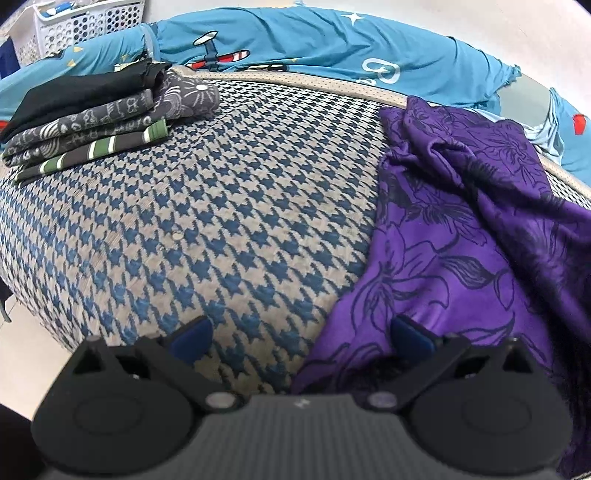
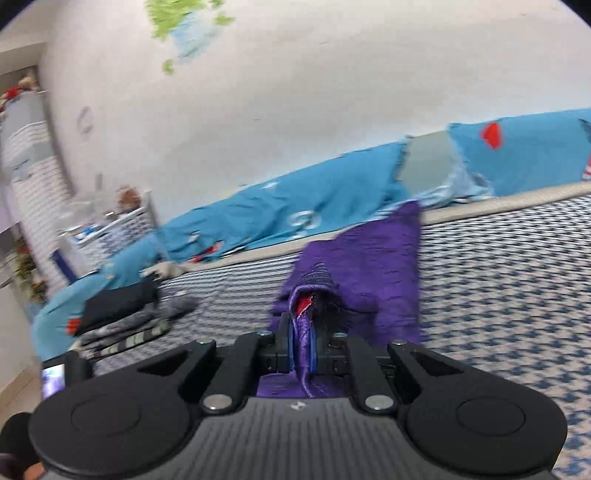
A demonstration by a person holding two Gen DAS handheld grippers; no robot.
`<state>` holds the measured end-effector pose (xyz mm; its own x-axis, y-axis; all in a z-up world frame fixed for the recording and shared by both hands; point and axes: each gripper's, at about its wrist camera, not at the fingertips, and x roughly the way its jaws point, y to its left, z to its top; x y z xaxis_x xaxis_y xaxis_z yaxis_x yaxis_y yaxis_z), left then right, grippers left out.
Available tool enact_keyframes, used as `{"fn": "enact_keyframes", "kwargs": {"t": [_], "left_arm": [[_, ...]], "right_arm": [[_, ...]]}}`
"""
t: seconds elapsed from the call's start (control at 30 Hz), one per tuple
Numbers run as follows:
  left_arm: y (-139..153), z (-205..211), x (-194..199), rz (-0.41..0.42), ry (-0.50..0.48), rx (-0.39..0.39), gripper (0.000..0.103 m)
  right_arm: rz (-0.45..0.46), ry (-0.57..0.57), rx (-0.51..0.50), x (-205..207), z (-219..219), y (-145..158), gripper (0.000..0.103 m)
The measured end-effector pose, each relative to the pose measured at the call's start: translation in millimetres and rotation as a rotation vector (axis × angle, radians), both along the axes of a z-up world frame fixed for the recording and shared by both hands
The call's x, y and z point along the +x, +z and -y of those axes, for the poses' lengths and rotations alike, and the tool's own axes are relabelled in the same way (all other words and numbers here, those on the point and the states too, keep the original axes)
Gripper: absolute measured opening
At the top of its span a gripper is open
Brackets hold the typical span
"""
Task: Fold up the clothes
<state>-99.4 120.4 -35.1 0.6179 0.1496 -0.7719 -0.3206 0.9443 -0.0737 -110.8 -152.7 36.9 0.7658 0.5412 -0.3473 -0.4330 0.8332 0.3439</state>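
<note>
**A home bedroom, laundry underway**

We're looking at a bed: a houndstooth mattress (image 1: 192, 206) is filling the view, a blue cartoon-print sheet (image 1: 295, 40) is bunching at the far wall, folded clothes (image 1: 92, 118) are sitting far left, beside a white laundry basket (image 1: 74, 26).

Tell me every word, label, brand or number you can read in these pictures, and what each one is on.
No text reads clearly anywhere.
Blue bedsheet: pale rounded print beside a cartoon plane, perhaps letters, too distorted to read.
Grey patterned garment in the folded stack: white doodle marks, too small to tell.
Left gripper body: a tiny pale mark, unreadable.
Right gripper body: the same tiny mark, unreadable.
Purple garment: flower outlines only.
</note>
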Motion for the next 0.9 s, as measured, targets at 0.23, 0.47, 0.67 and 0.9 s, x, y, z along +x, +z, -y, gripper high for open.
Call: {"fn": "enact_keyframes", "kwargs": {"t": [0.23, 0.47, 0.67, 0.9], "left_arm": [[11, -33, -10, 0.033, 0.107, -0.046, 0.103], [25, -72, -25, 0.088, 0.235, -0.117, 0.103], [31, -83, -28, 0.119, 0.261, -0.145, 0.103], [32, -72, -26, 0.129, 0.211, -0.143, 0.103]], "right_arm": [[0.022, 0.218, -0.062, -28, -67, -6, 0.01], [0.023, 0.343, -0.185, -44, -121, -37, 0.01], [0.014, 0.391, -0.28, -46, -144, -64, 0.01], [-0.058, 0.437, -0.349, -38, -152, -95, 0.02]]}}
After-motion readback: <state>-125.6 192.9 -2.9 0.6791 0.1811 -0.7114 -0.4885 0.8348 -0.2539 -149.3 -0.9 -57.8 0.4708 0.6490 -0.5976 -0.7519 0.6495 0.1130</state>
